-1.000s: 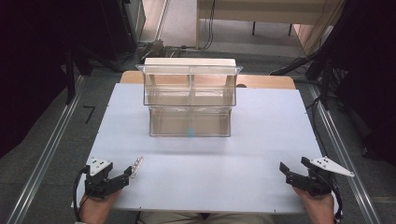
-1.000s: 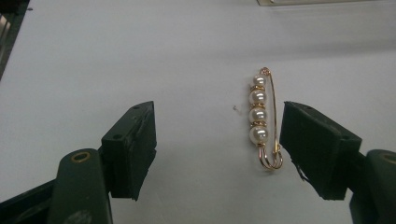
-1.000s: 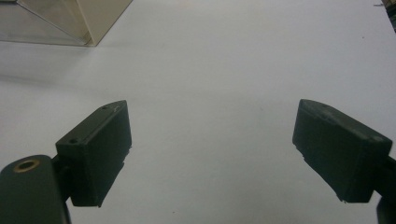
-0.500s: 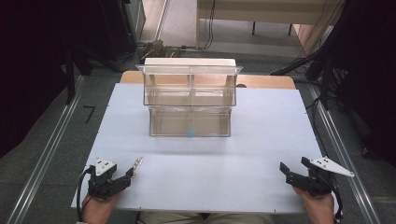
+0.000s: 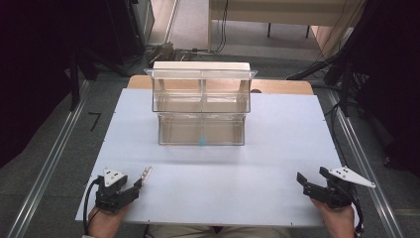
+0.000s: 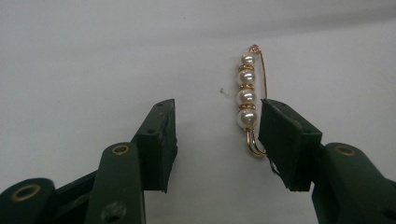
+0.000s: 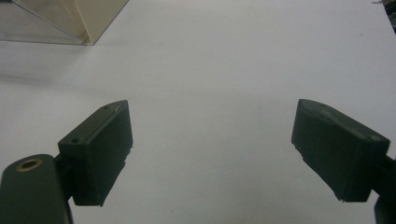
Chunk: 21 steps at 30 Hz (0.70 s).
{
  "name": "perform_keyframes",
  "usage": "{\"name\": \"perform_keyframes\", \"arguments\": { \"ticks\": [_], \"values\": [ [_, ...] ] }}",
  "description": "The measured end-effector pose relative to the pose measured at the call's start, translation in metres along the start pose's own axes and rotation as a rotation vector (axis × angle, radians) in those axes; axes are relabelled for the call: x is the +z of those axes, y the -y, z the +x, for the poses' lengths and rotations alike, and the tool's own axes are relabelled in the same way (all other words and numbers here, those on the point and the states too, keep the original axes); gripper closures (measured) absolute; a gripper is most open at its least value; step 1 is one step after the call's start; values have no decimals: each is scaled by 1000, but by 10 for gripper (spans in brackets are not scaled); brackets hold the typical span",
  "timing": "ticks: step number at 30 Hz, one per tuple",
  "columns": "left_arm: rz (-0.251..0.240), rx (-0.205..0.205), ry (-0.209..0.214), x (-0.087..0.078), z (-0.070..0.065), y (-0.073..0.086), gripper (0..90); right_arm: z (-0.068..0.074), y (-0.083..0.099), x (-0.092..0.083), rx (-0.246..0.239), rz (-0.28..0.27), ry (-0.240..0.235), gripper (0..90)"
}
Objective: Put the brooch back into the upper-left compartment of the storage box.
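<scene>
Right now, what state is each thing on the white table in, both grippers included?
Left gripper: open, jaws around nothing.
Right gripper: open wide, empty.
Pearl and gold wire pin: flat on the table, beside the left gripper's jaw, ungripped.
Clear plastic two-tier organiser: upright; contents unclear.

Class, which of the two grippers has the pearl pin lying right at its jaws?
The left gripper: the pearl pin lies beside its right-hand jaw. The right gripper faces bare table.
</scene>
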State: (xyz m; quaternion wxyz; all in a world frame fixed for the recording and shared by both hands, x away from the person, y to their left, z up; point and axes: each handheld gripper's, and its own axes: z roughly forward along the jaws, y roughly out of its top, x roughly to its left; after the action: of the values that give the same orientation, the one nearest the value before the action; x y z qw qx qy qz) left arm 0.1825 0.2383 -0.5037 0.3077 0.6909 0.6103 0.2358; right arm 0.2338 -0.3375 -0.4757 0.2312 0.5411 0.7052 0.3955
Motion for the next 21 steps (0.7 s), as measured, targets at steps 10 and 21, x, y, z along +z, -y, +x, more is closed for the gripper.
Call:
{"name": "perform_keyframes", "arguments": {
  "ticks": [10,21],
  "values": [
    [17,18,-4,1,-5,1,587,0,0,0,3,0,-1,111],
    [20,57,-9,2,-10,2,749,0,0,0,3,1,-1,111]
  ]
}}
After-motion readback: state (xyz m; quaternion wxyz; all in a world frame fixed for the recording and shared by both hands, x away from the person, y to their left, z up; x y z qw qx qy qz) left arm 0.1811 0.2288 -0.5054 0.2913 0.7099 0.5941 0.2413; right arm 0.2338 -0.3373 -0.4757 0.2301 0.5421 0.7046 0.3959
